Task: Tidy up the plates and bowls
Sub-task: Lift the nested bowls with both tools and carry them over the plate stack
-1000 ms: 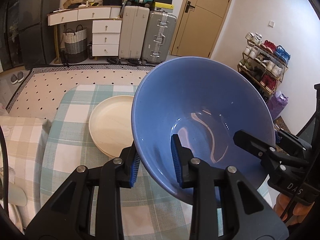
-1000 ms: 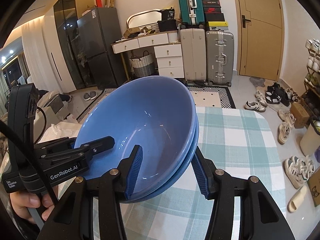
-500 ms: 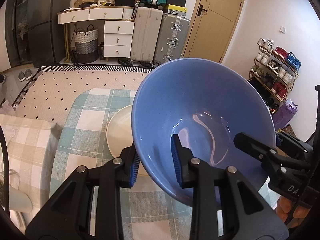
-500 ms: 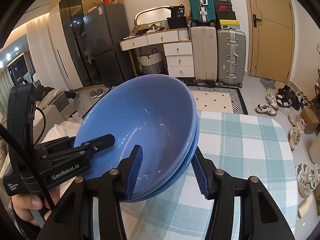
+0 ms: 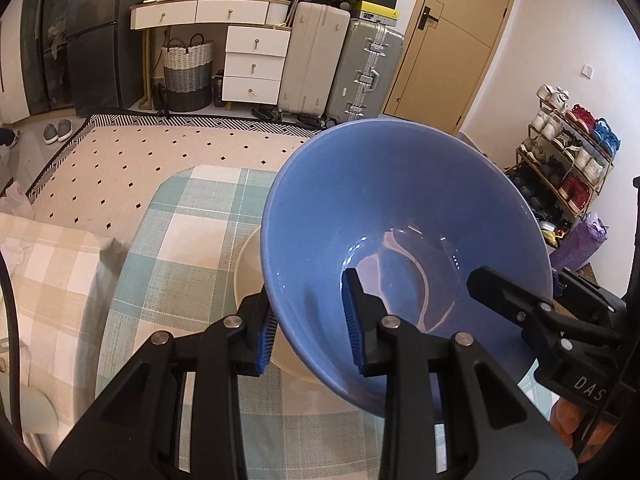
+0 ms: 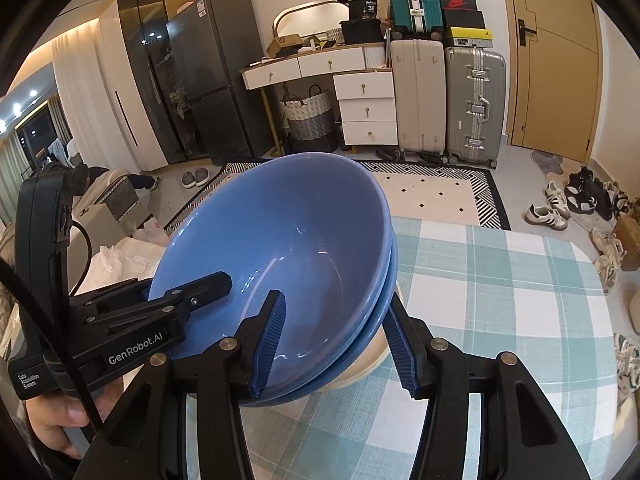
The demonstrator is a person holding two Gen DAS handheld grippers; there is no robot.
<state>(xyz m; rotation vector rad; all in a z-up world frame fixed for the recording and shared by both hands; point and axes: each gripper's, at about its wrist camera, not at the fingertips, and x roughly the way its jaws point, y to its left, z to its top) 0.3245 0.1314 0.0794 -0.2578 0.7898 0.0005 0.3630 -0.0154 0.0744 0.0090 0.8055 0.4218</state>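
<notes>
Bowls (image 6: 280, 264), blue, two nested, are being held tilted above the cream plate (image 5: 250, 276), which is sitting on the checked tablecloth (image 5: 188, 264) and showing only at the stack's left edge in the left wrist view and as a pale rim (image 6: 376, 360) under the stack in the right wrist view.

Left gripper (image 5: 310, 322) is pinching the near-left rim of the bowls, one blue-padded finger inside the upper bowl, the other outside against the wall.

Right gripper (image 6: 334, 344) is bracketing the opposite rim: its left pad is lying inside the upper bowl against the wall, its right pad is standing outside by the lower bowl's rim; whether the outer pad is touching cannot be told.

Each gripper is appearing in the other's view, at the stack's side.

Far beyond the table: patterned rug (image 5: 160, 152), white drawer unit (image 6: 366, 108), two upright suitcases (image 6: 448, 100), woven basket (image 5: 188, 72), dark cabinet (image 6: 204, 80), wooden door (image 5: 444, 40).

Far right: shoe rack (image 5: 568, 160); loose shoes (image 6: 568, 200) are lying on the floor.
</notes>
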